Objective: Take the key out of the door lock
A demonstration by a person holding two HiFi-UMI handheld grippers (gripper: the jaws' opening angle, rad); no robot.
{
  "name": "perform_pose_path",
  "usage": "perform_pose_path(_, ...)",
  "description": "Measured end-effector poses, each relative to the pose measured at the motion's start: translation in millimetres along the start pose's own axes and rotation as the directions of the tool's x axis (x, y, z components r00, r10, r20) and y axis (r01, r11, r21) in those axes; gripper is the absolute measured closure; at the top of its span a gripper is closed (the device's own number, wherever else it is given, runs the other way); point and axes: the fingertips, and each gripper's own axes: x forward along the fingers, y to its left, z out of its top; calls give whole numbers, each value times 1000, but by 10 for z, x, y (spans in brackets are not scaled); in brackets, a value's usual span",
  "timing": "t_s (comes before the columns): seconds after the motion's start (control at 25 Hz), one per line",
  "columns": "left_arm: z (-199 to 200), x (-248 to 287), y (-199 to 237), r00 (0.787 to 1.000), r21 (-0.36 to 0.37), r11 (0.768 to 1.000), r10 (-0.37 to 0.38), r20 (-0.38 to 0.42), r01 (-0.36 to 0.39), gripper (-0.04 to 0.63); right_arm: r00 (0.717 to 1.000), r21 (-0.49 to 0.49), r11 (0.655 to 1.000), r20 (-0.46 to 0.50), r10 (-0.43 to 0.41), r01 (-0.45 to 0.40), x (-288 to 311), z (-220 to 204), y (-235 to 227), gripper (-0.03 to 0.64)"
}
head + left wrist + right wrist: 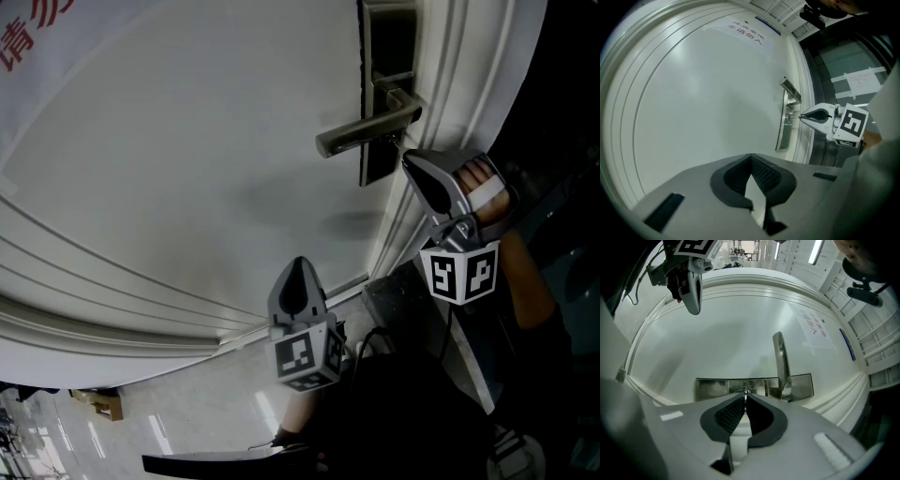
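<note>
The metal lock plate (387, 89) with its lever handle (367, 131) sits at the white door's (187, 169) edge. My right gripper (407, 160) is tip-on to the plate below the handle. It is shut on the thin key (746, 392), which still reaches into the lock plate (754, 387). From the left gripper view the key (794, 117) is a short rod between the right gripper (802, 116) and the plate (782, 129). My left gripper (298, 265) hangs lower left, away from the door. Its jaws are shut with nothing between them (751, 156).
The door frame (450, 103) runs just right of the lock. A printed paper notice (747, 33) is stuck high on the door. A glass partition (853, 61) stands beyond the frame. A cardboard box (98, 403) lies on the tiled floor at lower left.
</note>
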Motion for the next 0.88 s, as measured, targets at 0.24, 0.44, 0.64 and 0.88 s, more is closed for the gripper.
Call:
perform_pose_path(0.24, -29, -4, 2, 1000, -5, 1000, 13, -8, -13, 595, 1000, 0, 1000, 5, 2, -2, -18, 6, 16, 604)
perform_pose_path(0.44, -67, 2, -23, 1000, 9, 1000, -4, -10, 4, 595, 1000, -1, 1000, 8, 4, -4, -28, 7, 18, 604)
perform_pose_path(0.64, -79, 7, -25, 1000, 15, 1000, -11, -15, 11, 595, 1000, 1, 1000, 8, 1, -1, -51, 9, 19, 604)
perform_pose_path(0.88, -38, 12, -48, 1000, 11, 1000, -10, -15, 10, 595, 1000, 9, 1000, 9, 2, -3, -88, 20, 25, 604)
